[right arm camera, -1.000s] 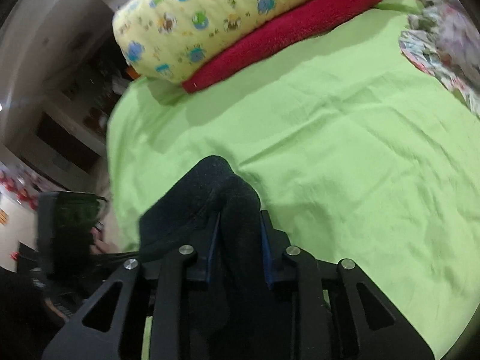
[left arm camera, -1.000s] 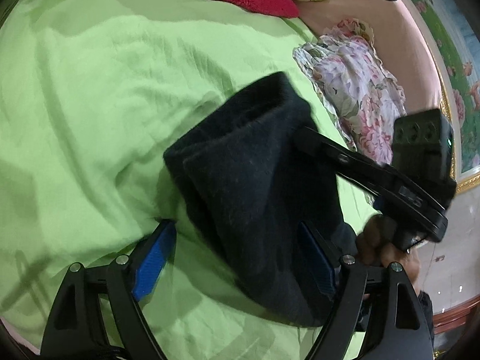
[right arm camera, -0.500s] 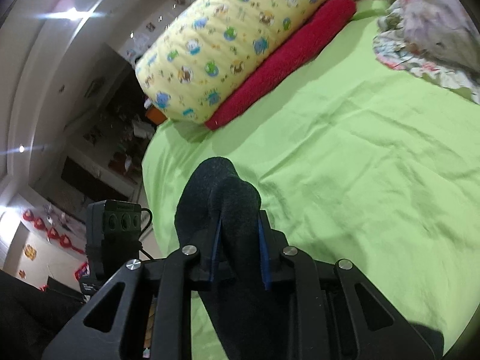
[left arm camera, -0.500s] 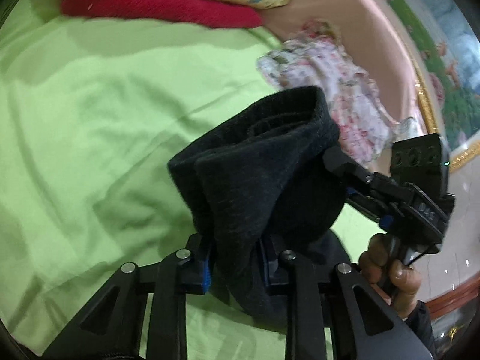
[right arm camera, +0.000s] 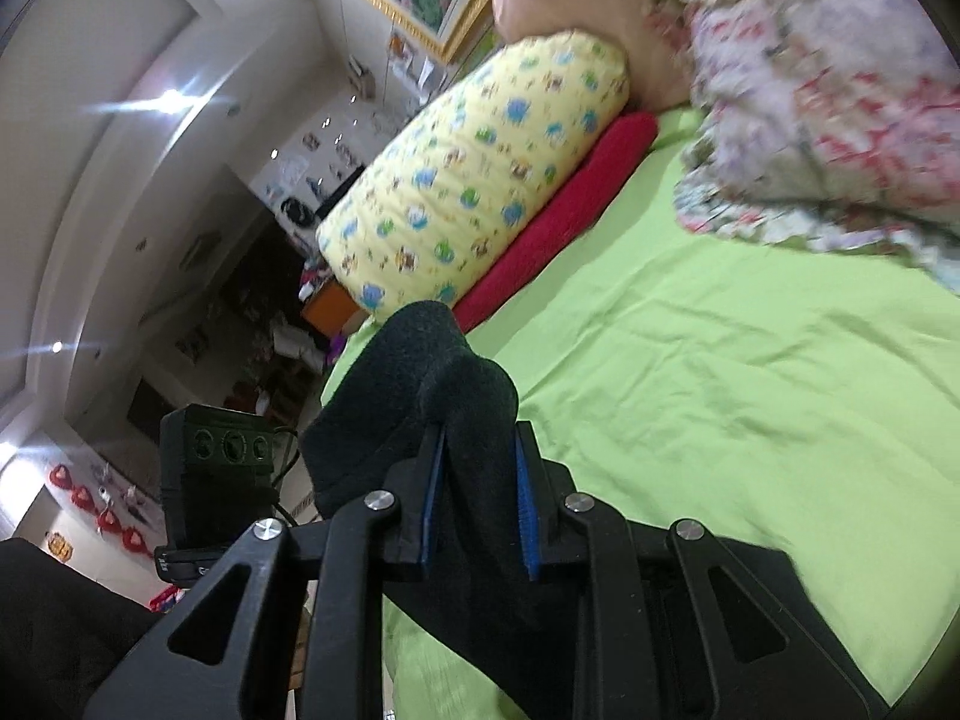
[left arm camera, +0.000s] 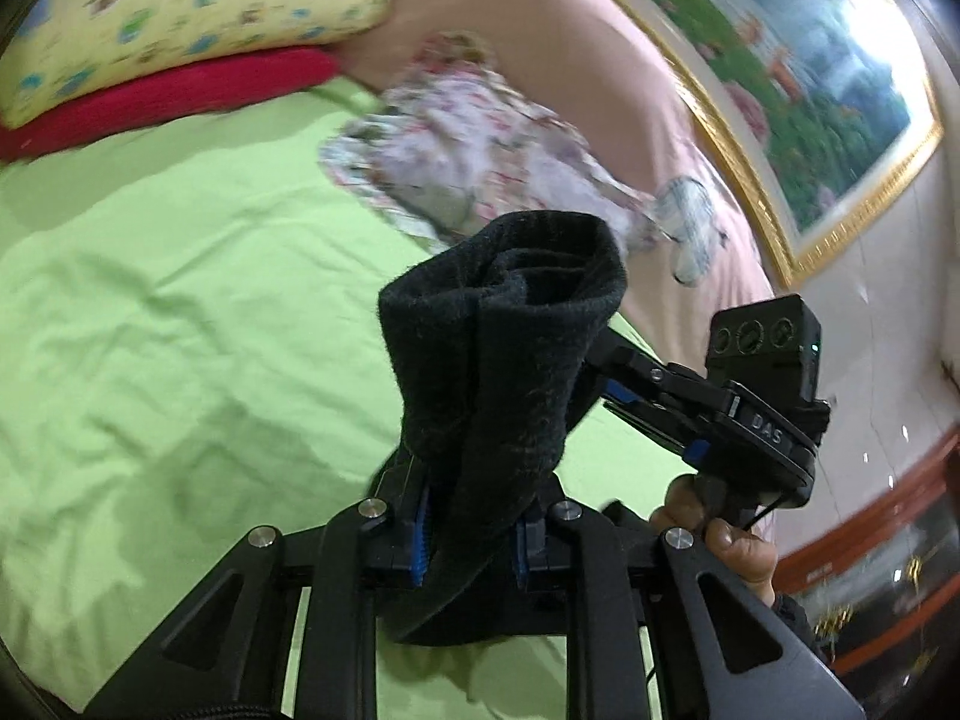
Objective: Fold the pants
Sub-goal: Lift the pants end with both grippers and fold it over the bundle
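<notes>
The black pants (left arm camera: pixel 498 360) are bunched into a thick fold and held up above the green bed sheet (left arm camera: pixel 150 300). My left gripper (left arm camera: pixel 471 516) has the fold between its blue pads; its jaws are still closing and the pads press on the cloth. In the right wrist view my right gripper (right arm camera: pixel 474 480) is shut on another part of the pants (right arm camera: pixel 420 396), which stand up past its fingertips. The right gripper's camera block (left arm camera: pixel 762 348) and the hand (left arm camera: pixel 720 540) that holds it show at the right of the left wrist view. The lower part of the pants is hidden behind the grippers.
A yellow patterned pillow (right arm camera: pixel 480 180) lies on a red towel (right arm camera: pixel 570 204) at the head of the bed. A crumpled floral cloth (left arm camera: pixel 480 162) sits by the pink headboard (left arm camera: pixel 600 60). A framed picture (left arm camera: pixel 810 90) hangs on the wall behind.
The left gripper, wide open a second ago, has closed on the pants. Both grippers have risen with the cloth, and more of the headboard and wall now shows.
</notes>
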{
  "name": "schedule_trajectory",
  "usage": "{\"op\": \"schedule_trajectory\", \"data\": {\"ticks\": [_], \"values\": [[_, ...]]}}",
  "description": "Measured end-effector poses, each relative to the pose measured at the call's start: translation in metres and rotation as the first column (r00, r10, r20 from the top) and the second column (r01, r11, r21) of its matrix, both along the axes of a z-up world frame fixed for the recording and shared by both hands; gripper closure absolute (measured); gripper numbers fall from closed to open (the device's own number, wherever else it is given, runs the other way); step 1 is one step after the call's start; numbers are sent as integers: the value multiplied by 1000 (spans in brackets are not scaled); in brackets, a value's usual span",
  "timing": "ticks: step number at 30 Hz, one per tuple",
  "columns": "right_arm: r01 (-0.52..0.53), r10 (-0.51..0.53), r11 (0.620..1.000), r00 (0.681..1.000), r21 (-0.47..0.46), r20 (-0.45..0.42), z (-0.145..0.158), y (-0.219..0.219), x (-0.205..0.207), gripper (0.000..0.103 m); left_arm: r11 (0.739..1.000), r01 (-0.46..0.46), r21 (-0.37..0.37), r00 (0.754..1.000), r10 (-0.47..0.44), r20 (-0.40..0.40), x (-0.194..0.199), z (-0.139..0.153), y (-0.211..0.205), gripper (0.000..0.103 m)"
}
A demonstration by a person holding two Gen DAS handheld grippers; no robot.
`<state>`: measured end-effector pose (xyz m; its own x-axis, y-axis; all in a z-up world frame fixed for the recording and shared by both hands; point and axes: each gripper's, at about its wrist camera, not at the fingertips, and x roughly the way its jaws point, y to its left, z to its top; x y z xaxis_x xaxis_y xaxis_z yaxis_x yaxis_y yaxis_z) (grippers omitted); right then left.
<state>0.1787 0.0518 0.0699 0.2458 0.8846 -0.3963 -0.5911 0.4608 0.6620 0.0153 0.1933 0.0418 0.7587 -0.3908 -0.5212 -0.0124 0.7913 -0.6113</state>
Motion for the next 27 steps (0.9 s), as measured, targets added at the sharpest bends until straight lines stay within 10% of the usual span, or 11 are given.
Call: {"op": "schedule_trajectory", "data": {"ticks": [27], "values": [[246, -246, 959, 969, 144, -18, -31, -159, -49, 80, 965, 250, 83, 968, -249, -24, 32, 18, -154, 85]]}}
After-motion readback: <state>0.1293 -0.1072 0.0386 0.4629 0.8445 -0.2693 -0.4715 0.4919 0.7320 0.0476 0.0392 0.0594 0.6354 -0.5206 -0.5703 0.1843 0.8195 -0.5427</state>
